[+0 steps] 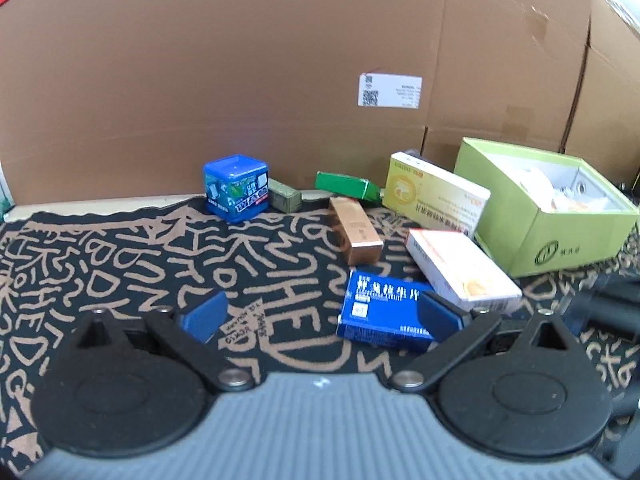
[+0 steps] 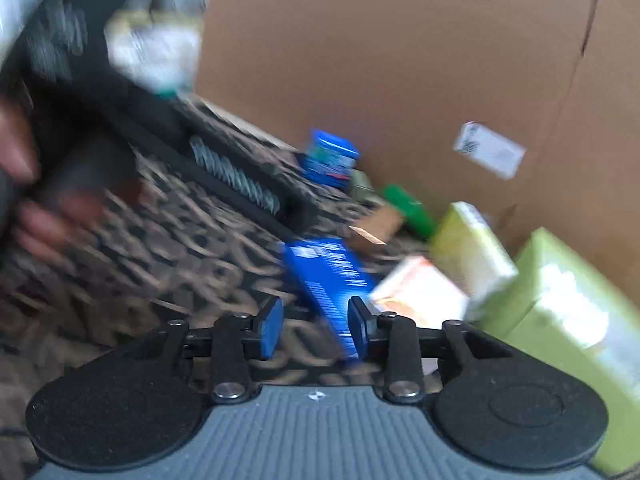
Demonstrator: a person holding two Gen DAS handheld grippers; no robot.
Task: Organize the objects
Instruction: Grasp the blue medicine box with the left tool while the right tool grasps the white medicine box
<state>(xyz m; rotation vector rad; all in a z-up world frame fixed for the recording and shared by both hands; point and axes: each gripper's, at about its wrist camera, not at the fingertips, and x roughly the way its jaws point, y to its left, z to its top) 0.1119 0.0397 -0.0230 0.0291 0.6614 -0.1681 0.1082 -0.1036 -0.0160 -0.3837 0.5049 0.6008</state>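
Right tongs (image 2: 315,330) part-open around the flat blue box (image 2: 332,280), pads not seated, nothing gripped. Left tongs (image 1: 320,316) wide open, empty. Box sits at 9 o'clock of the green bin (image 1: 560,236). Risk: off-centre pinch twists it out.

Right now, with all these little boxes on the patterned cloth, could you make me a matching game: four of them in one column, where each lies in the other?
Things:
1. blue cube tub
2. copper box
3. flat blue box
4. lime green box

Places:
A. open-topped, far right
B. nearest the camera
C. far left, by the cardboard wall
D. middle, lying lengthwise

Pairs: 1-C, 2-D, 3-B, 4-A
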